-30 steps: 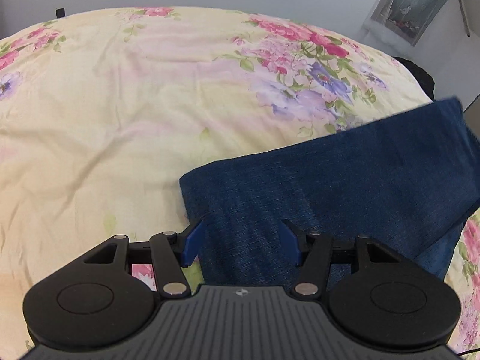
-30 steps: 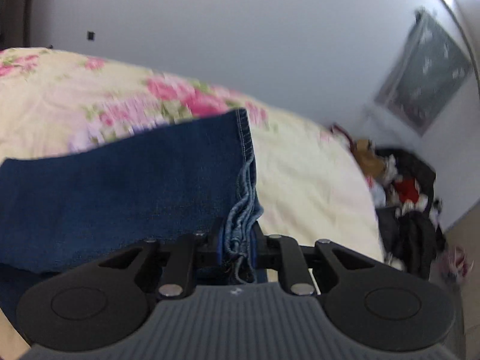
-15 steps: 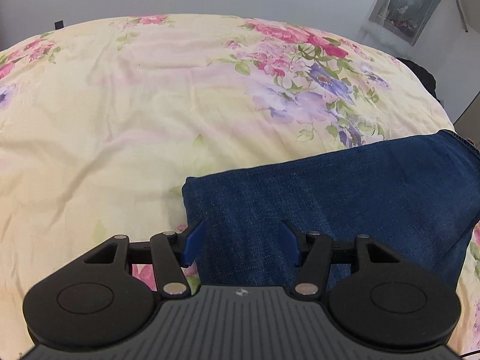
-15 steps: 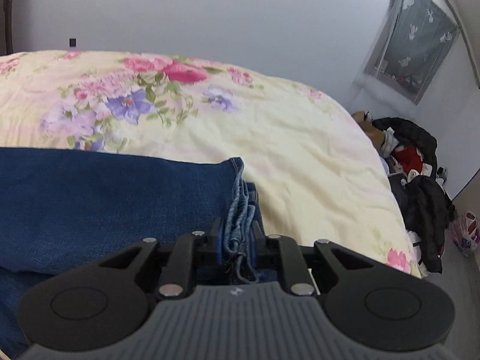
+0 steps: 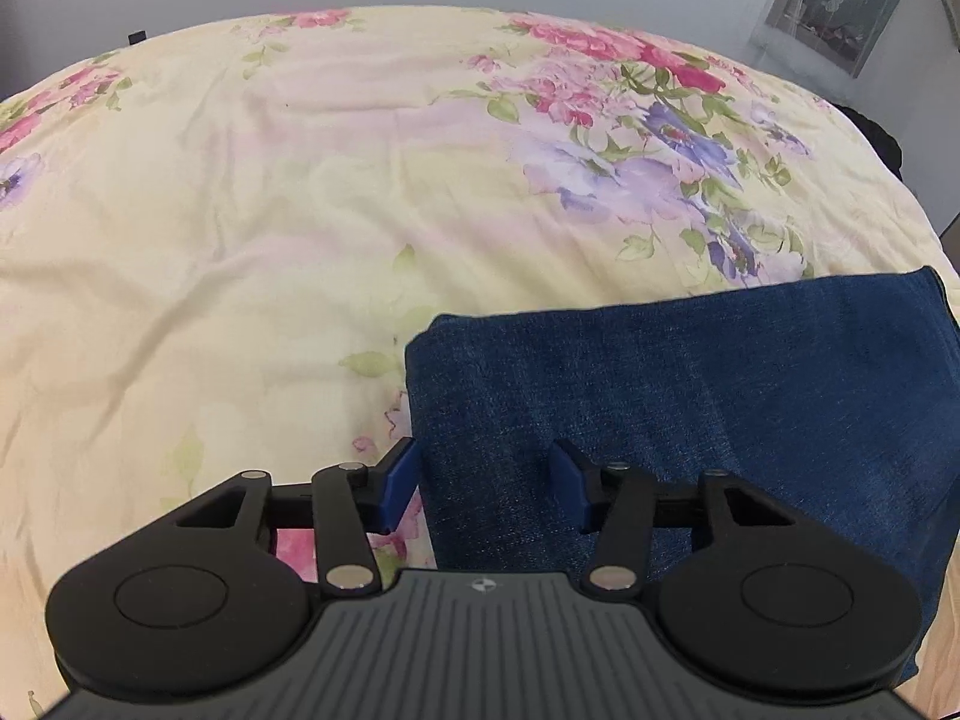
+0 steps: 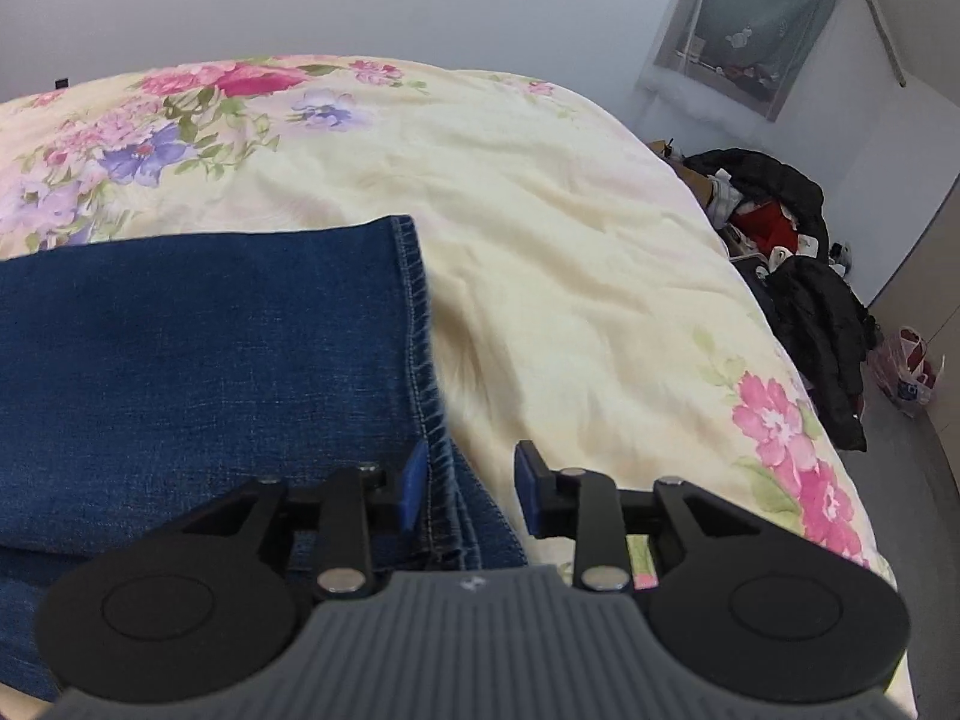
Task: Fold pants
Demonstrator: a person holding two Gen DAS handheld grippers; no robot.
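Observation:
Dark blue jeans [image 5: 690,384] lie folded flat on the floral bedspread [image 5: 300,210]. My left gripper [image 5: 483,489] is open above the folded left edge of the jeans, holding nothing. In the right wrist view the jeans [image 6: 198,348] lie flat with their stitched hem edge running toward my right gripper [image 6: 472,486]. It is open, and the hem lies loose between its blue fingers [image 6: 414,483].
The bedspread [image 6: 570,276] stretches wide beyond the jeans. A pile of dark and red clothes [image 6: 786,264] and a bag [image 6: 909,366] lie on the floor past the bed's right edge. A grey wall stands behind the bed.
My right gripper lowered the lifted hem onto the bed and opened, letting go of it. The jeans now lie flat. My left gripper stayed open.

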